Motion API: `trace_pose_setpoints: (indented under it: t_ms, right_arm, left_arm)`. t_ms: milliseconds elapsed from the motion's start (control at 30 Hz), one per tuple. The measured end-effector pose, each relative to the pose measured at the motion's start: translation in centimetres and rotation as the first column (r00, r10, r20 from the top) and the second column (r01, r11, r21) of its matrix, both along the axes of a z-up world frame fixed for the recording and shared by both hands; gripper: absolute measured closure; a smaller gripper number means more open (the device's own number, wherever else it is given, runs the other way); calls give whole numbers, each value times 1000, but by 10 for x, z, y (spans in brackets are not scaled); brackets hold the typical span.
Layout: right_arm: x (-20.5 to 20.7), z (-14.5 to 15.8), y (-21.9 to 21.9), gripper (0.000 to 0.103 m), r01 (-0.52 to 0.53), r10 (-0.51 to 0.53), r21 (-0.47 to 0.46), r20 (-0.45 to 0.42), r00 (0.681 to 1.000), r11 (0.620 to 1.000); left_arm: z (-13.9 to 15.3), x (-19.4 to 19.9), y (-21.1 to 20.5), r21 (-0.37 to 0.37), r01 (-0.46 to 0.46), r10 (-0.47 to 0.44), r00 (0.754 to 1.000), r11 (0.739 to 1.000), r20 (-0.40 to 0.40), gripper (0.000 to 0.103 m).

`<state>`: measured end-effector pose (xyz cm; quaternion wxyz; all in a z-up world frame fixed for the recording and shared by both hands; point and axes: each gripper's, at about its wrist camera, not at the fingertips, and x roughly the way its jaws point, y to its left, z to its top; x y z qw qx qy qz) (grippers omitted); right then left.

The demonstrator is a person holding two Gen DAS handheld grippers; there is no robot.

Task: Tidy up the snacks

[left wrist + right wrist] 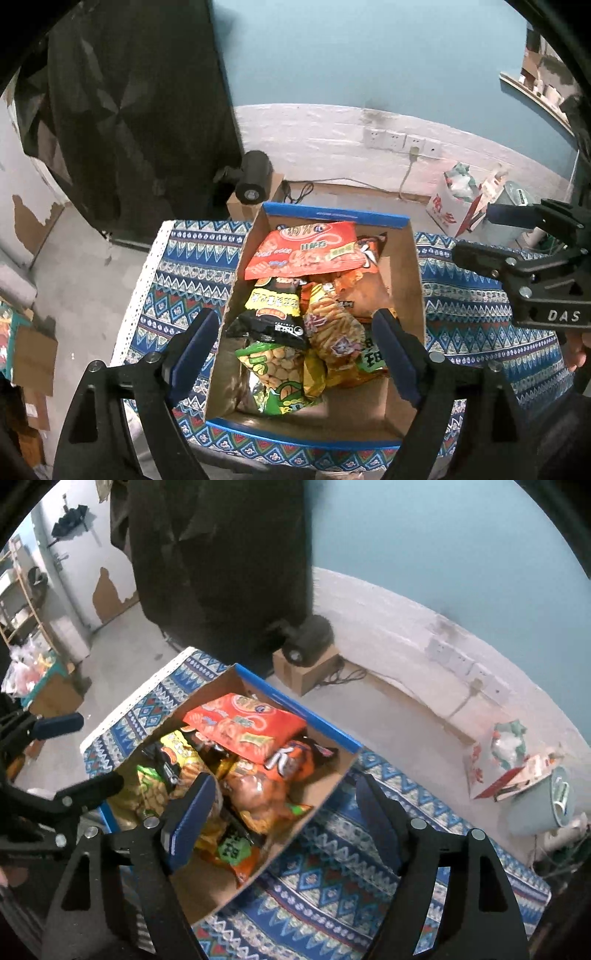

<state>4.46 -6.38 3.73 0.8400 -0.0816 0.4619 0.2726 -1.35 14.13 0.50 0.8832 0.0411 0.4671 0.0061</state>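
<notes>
A cardboard box (410, 258) with blue rims sits on a patterned cloth and holds several snack bags. A large red bag (306, 251) lies on top at the far end; a green peanut bag (277, 373) and a black and yellow bag (275, 306) lie near. My left gripper (295, 343) is open and empty, hovering above the box. My right gripper (284, 812) is open and empty, above the box's right wall (314, 812); it also shows in the left wrist view (524, 243). The red bag (247, 731) shows in the right wrist view too.
The blue patterned tablecloth (184, 266) covers a small table with a white lace edge. On the floor behind stand a black lamp on a small carton (255, 181), a white box with rubbish (454, 206) and a pale bucket (543, 805). Wall sockets (402, 140) sit low.
</notes>
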Motion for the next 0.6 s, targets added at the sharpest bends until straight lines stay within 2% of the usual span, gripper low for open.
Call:
trace_pose_setpoints:
  t_ms: [300, 600]
  right_arm:
    - [-22, 11, -31, 25, 29, -30, 14, 20, 999, 999]
    - [-39, 18, -50, 25, 42, -43, 18, 53, 998, 999]
  left_arm:
    - [13, -15, -21, 28, 39, -40, 998, 999, 43, 11]
    - [12, -16, -38, 65, 63, -66, 997, 996, 43, 11]
